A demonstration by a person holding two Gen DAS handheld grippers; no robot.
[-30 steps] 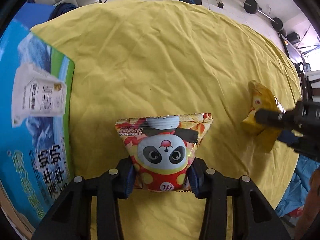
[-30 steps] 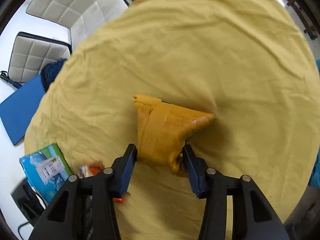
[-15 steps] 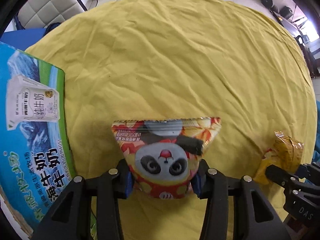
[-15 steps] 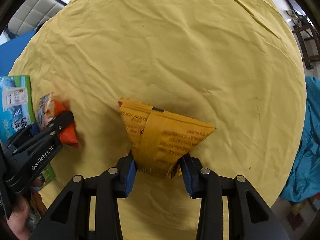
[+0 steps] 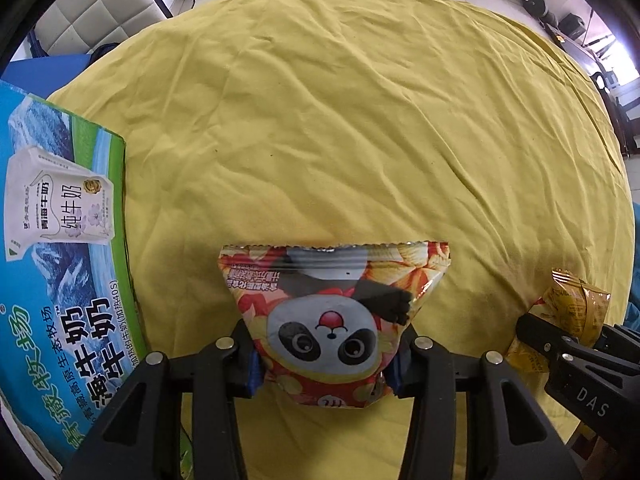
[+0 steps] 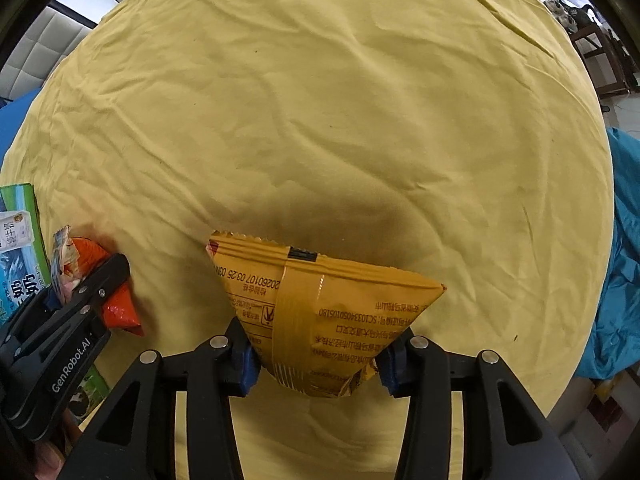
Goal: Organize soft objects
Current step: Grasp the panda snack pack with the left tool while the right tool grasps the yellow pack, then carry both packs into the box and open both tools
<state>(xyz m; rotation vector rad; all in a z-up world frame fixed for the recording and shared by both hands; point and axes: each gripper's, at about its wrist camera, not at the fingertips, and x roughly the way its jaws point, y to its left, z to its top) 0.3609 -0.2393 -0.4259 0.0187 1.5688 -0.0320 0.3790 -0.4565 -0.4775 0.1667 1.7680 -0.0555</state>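
My left gripper is shut on a red snack bag with a panda face, held above the yellow tablecloth. My right gripper is shut on a yellow-orange snack bag, also held above the cloth. In the left wrist view the right gripper and its yellow bag show at the lower right. In the right wrist view the left gripper and its red bag show at the lower left.
A blue and green milk carton box lies at the table's left edge; it also shows in the right wrist view. White padded chairs stand behind the round table. A teal cloth hangs at the right.
Both grippers have drawn back toward the near edge of the table and now sit side by side, each still holding its bag. The right gripper has swung from the far right to beside the left one.
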